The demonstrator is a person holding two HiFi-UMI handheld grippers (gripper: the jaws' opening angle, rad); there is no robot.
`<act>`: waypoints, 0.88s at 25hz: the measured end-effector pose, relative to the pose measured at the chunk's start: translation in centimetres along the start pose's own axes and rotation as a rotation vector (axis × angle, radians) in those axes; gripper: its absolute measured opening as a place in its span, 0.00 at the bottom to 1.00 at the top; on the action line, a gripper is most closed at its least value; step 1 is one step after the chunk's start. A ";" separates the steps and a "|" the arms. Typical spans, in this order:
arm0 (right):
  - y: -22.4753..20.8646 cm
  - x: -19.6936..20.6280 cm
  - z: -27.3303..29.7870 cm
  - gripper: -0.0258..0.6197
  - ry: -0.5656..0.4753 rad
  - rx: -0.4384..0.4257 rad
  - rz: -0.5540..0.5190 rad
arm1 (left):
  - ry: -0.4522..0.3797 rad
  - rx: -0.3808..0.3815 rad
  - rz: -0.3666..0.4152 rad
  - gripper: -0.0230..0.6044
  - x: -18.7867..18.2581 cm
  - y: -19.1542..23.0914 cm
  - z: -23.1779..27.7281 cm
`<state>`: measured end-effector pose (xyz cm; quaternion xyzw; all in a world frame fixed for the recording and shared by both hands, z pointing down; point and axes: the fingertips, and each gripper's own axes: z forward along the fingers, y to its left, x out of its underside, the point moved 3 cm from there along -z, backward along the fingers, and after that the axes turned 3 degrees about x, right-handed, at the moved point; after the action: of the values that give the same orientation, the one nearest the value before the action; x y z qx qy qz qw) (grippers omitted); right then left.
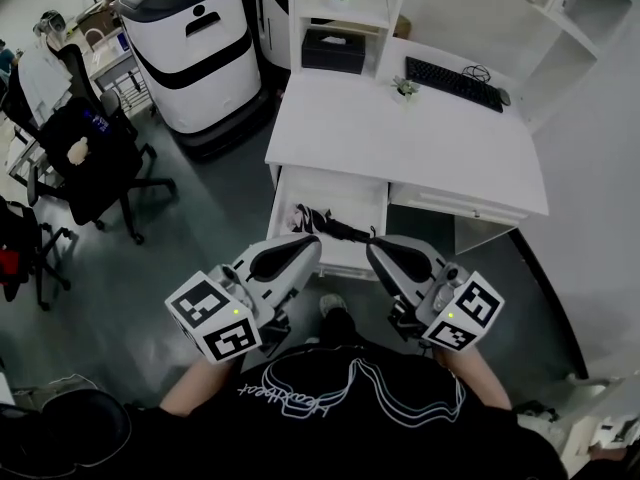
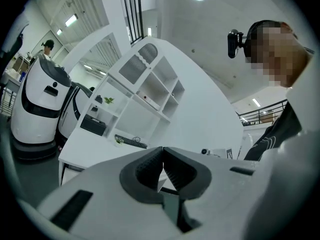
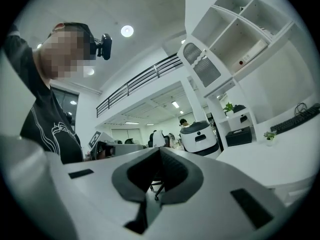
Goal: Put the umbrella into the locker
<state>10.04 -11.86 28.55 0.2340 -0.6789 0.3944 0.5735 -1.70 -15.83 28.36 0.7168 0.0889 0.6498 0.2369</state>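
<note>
Left claw (image 2: 162, 159) and right claw (image 3: 160, 156) both clenched empty, held near the chest; umbrella (image 1: 335, 226) lies in the open drawer (image 1: 340, 193) under the worktop's (image 1: 400, 138) front edge, so likely risk is loose fabric jamming the gap if that drawer gets shoved shut.

Seen from above, my left gripper (image 1: 310, 247) and right gripper (image 1: 373, 251) hang side by side before my chest, tips angled toward each other at the near edge of an open drawer (image 1: 331, 182), where a black umbrella (image 1: 335, 227) lies. Beyond it, a white desk (image 1: 400, 140) carries a keyboard (image 1: 452, 83) and a small plant (image 1: 405, 88). A white robot (image 1: 195, 53) and a black chair (image 1: 95, 148) stand at left.
</note>
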 end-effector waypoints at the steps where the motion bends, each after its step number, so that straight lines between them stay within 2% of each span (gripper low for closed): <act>1: 0.4 0.1 -0.2 0.04 0.001 0.000 -0.004 | 0.000 0.003 0.004 0.05 0.0 -0.4 -0.2; 5: 2.0 0.8 -0.6 0.04 0.018 -0.005 -0.033 | -0.002 0.010 0.014 0.05 0.3 -1.3 -1.2; 8: 2.7 1.2 -1.0 0.04 0.012 -0.005 -0.016 | 0.002 0.009 0.006 0.05 1.0 -1.5 -1.7; 22: 2.2 3.8 -0.5 0.04 0.044 -0.025 0.039 | 0.045 -0.036 -0.043 0.05 3.6 0.0 -2.2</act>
<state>7.69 -9.68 31.64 0.2050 -0.6753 0.4020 0.5834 -3.33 -13.83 31.64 0.6956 0.0976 0.6620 0.2616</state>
